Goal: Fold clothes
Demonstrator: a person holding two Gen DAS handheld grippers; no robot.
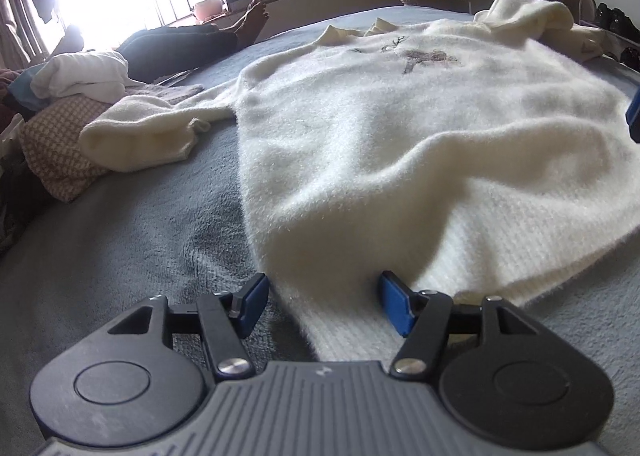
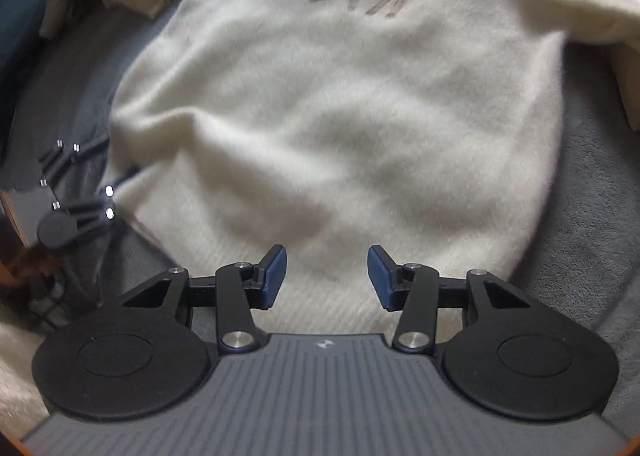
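Bed (image 1: 120, 236), grey blanket, bore all | cream sweater (image 1: 400, 128) lay spread face-up, hem toward 6 o'clock | step, judged: flattening done, first fold due | left claw (image 1: 320, 306) parted astride hem corner, unclamped | right claw (image 2: 327, 278) parted over hem, empty | next: close on hem.

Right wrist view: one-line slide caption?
Open right gripper above the hem of a cream sweater spread on a grey blanket.

A grey fleece bed (image 1: 120, 216) carries 1 cream sweater (image 1: 400, 128) spread flat beside piled clothes (image 1: 76, 76).
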